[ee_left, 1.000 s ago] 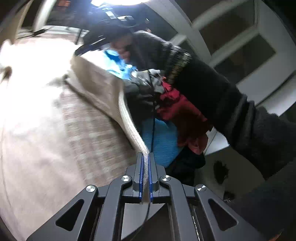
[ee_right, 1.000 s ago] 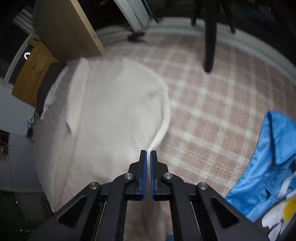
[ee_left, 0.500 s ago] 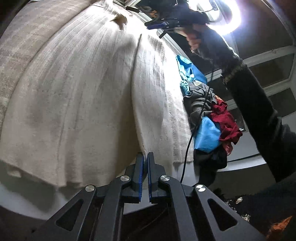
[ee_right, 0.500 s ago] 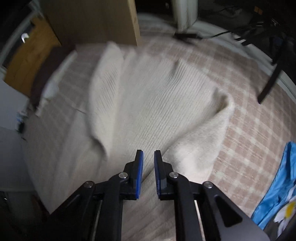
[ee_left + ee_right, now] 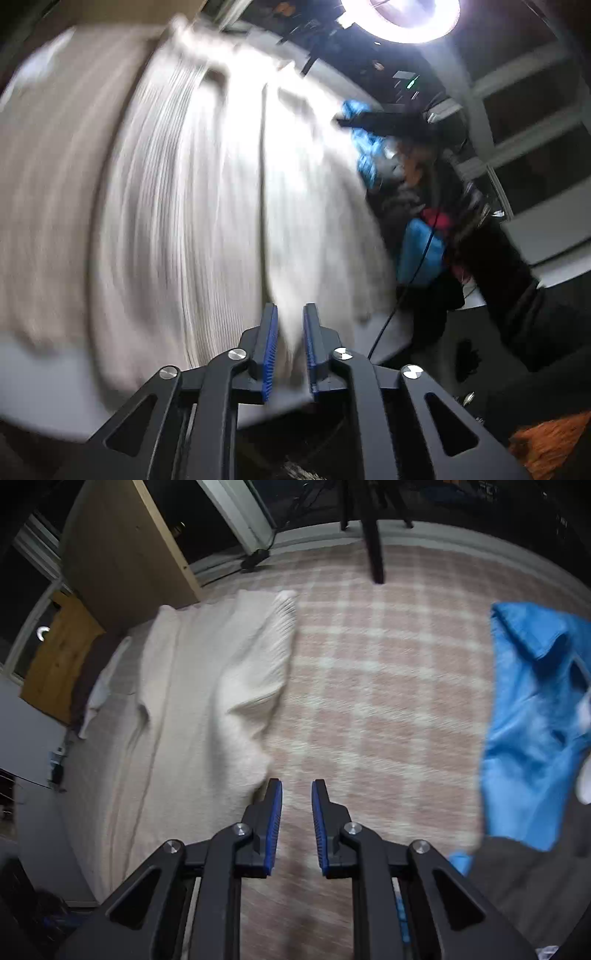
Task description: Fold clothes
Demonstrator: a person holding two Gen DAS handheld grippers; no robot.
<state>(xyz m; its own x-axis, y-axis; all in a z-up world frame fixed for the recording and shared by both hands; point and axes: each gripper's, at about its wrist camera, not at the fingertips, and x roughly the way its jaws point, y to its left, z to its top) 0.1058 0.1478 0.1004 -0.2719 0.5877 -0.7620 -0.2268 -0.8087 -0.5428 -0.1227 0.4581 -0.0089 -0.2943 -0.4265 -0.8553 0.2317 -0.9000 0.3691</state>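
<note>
Sweater (image 5: 207,686) lies cream and ribbed beside the blue garment (image 5: 535,716), its hem between the parted left gripper (image 5: 290,321), the right gripper (image 5: 296,794) spread empty.

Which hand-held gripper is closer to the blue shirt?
Right. The right hand-held gripper hovers over the plaid cover just left of the blue shirt. The left hand-held gripper sits at the cream sweater, farther off.
</note>
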